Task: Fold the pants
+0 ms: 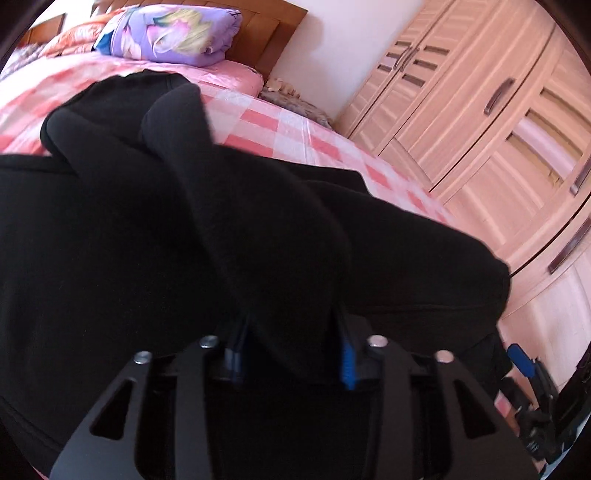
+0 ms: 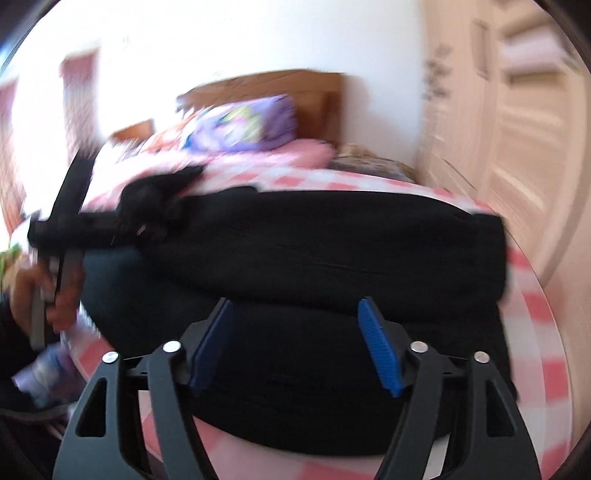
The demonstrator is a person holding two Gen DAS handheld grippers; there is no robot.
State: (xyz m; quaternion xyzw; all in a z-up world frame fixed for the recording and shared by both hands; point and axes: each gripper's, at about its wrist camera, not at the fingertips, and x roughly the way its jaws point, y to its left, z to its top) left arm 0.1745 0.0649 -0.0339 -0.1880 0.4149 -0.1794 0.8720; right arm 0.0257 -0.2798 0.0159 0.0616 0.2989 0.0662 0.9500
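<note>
Left wrist view: the left tool sits at the bottom centre, its blue pads closed on a bunched fold of the black pants, which fill the middle and lower frame and trail toward the upper left over the pink checked bed. A purple floral pillow lies at the top against the wooden headboard, and a pale wardrobe fills the right side. Right wrist view, blurred: the right tool at the bottom centre stands wide open, gripping nothing, with the pants spread across the middle of the frame on the bed.
</note>
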